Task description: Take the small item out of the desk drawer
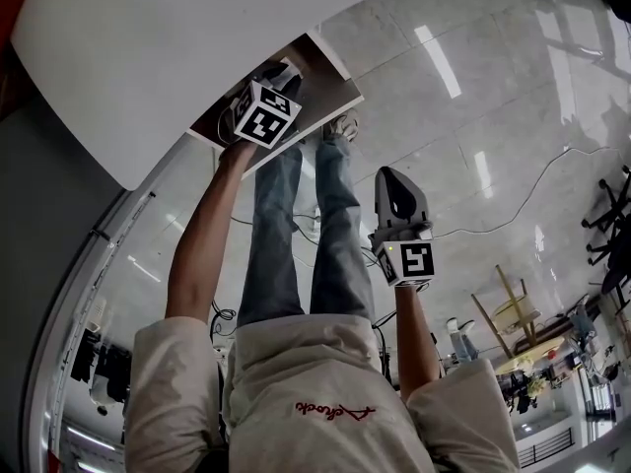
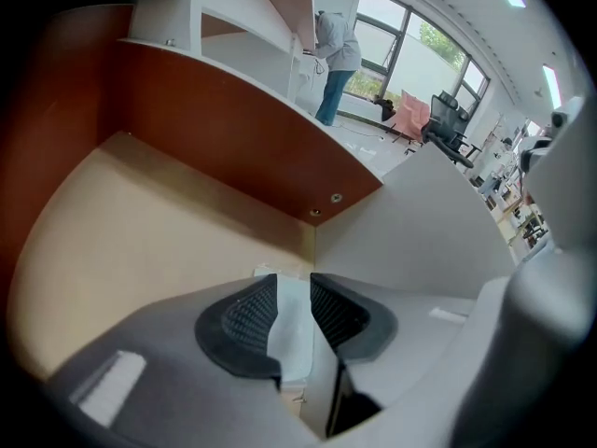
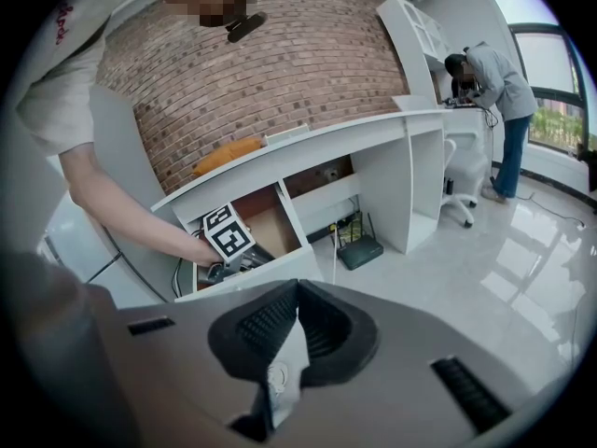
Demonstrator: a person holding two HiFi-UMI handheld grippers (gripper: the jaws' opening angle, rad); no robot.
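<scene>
Pale drawer floor [image 2: 140, 222] of the white desk [image 1: 148, 47] carries the small white item [image 2: 297, 339], lying between the left gripper's [image 2: 294, 287] slightly parted, non-pressing jaws, while the right gripper [image 3: 297, 292] hangs closed and empty over glossy floor tiles [image 1: 473, 87].

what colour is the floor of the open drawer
Pale beige drawer floor, set against reddish-brown walls; it shows best in the left gripper view.
</scene>
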